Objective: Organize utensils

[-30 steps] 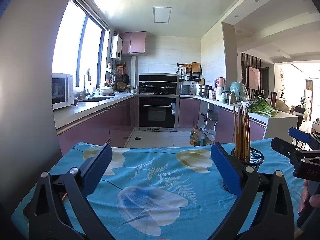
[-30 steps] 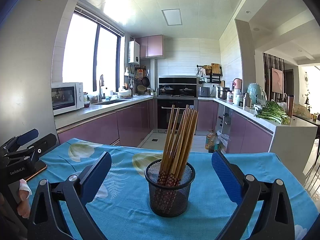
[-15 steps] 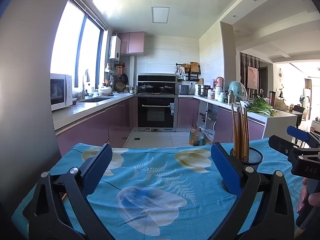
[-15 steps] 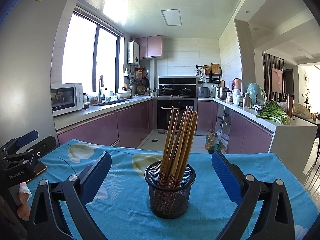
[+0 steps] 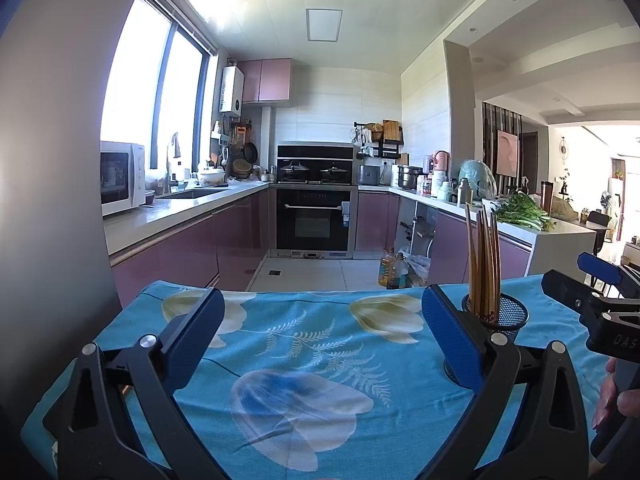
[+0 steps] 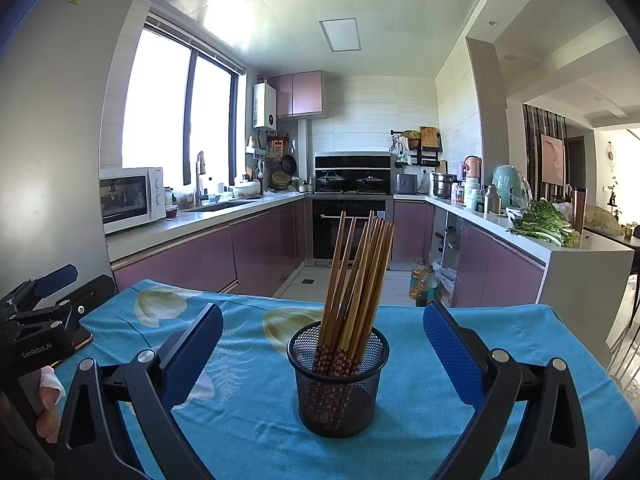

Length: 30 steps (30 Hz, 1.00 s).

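A: Table under blue cloth, mesh cup centred, chopsticks upright inside, leaning right.
B: My grippers?
A: Right gripper spread wide, framing cup; left gripper spread, empty, cup off its right.
B: Advise approaching shafts mid-height, then closing gently.

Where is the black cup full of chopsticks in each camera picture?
Left wrist view: the black mesh cup stands at the right, partly hidden behind the left claw's right finger.
Right wrist view: the cup sits in the middle, between the open fingers of the right claw.
Shared landmark: the black oven at the kitchen's far end.
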Each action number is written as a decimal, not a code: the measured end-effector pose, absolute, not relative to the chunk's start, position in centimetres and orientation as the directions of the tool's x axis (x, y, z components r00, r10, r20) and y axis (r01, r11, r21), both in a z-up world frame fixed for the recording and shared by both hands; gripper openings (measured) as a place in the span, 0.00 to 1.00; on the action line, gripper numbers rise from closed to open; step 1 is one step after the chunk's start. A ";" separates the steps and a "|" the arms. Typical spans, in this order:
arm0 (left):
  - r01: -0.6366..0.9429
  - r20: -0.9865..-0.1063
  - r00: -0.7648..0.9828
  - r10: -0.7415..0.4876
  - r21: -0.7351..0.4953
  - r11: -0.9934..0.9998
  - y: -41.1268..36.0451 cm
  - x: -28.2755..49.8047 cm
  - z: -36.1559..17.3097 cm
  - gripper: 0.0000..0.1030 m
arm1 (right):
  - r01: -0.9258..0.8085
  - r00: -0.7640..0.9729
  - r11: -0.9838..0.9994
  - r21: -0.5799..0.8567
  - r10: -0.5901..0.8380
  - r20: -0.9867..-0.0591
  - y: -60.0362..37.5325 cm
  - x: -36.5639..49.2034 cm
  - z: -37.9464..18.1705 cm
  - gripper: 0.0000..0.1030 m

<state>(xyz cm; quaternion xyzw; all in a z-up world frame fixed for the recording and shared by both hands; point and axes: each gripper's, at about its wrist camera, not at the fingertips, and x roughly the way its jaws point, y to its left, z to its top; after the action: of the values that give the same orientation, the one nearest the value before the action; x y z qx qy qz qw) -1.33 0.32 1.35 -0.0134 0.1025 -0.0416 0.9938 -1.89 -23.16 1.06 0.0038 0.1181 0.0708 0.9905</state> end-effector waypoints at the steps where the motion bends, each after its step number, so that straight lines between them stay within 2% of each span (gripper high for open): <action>1: 0.080 -0.203 0.975 -0.086 -0.036 0.996 0.3 -1.3 1.4 0.95 | -0.140 0.962 0.990 0.026 0.142 -0.234 -23.2 -1.9 1.1 0.94; 30: 0.069 -0.162 0.984 -0.070 -0.010 0.998 -0.6 -1.3 1.7 0.95 | -0.106 0.972 0.993 0.049 0.114 -0.206 -23.4 -1.5 1.3 0.94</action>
<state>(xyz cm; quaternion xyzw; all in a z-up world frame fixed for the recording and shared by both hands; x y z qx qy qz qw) -1.33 -0.62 1.69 -0.0022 0.0812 -0.0349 0.9961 -1.49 -23.42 1.29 0.0190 0.1046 0.0553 0.9928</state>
